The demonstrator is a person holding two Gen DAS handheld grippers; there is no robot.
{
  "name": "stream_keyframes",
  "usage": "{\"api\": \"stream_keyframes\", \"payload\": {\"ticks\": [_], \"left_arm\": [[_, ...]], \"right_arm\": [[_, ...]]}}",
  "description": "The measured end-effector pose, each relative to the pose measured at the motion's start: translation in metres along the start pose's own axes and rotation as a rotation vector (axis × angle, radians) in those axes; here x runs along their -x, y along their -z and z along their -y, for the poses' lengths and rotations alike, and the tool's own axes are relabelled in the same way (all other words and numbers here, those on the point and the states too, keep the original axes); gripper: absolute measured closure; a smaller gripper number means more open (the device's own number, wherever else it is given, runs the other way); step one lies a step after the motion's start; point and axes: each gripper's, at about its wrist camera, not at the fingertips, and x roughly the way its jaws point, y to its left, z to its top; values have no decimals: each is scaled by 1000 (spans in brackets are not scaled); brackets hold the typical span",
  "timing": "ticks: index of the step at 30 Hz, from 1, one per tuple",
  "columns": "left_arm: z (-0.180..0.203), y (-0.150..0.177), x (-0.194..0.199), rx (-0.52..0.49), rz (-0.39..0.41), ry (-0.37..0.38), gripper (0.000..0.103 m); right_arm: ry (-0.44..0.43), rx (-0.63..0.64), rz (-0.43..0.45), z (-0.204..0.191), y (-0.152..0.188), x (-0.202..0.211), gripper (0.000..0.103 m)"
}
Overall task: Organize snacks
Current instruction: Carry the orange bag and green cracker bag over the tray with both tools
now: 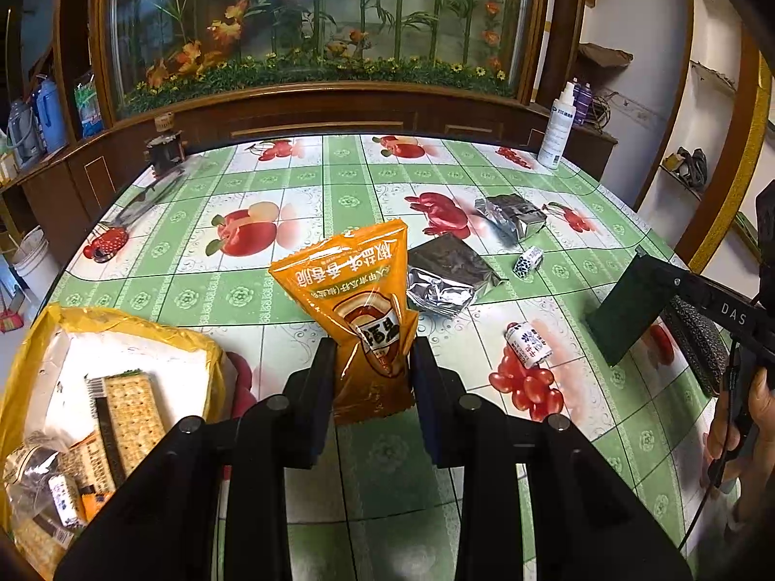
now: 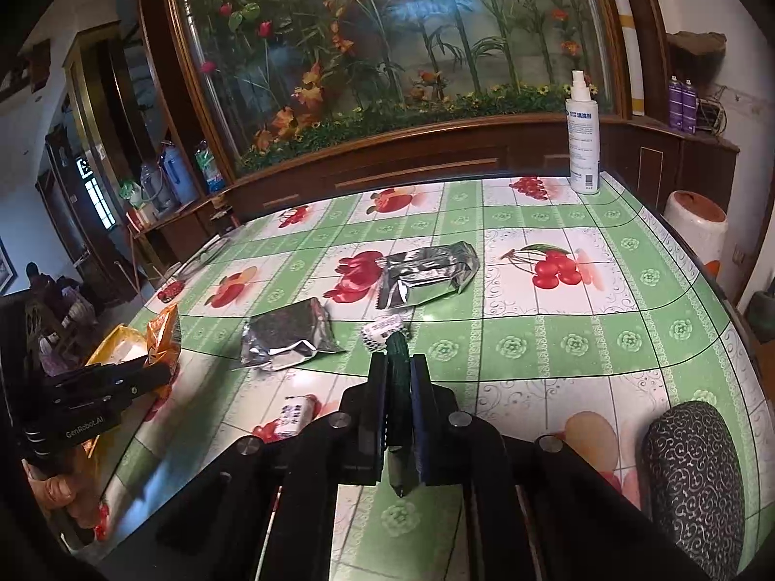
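Observation:
My left gripper (image 1: 372,363) is shut on an orange snack packet (image 1: 358,300) and holds it upright above the table, right of a yellow-lined box (image 1: 29,353) that holds cracker packs and small sweets. My right gripper (image 2: 398,377) is shut on a thin dark green packet (image 2: 398,402), seen edge-on; it shows as a dark flat packet in the left wrist view (image 1: 625,305). Two silver foil packets (image 1: 448,281) (image 1: 513,215) and two small white wrapped sweets (image 1: 525,341) (image 1: 528,261) lie on the fruit-patterned tablecloth (image 1: 310,184).
A white spray bottle (image 2: 583,140) stands at the table's far right corner. A dark patterned glasses case (image 2: 692,484) lies at the near right edge. A wooden cabinet with a flower display (image 2: 387,48) runs behind the table.

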Motion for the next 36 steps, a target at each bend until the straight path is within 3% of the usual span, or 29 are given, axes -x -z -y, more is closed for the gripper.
{"api": "stream_keyframes", "payload": {"ticks": [8, 17, 27, 36], "left_arm": [[-2, 6, 38, -14, 41, -48, 75], [-25, 20, 77, 11, 71, -133, 75], [-74, 45, 126, 73, 114, -238, 75], [-125, 70, 151, 168, 125, -290, 75]], "right_arm": [[-48, 4, 22, -25, 0, 25, 94], [-124, 60, 35, -81, 3, 45, 94], [-283, 152, 36, -176, 8, 49, 95], [-410, 216, 9, -258, 16, 33, 95]]}}
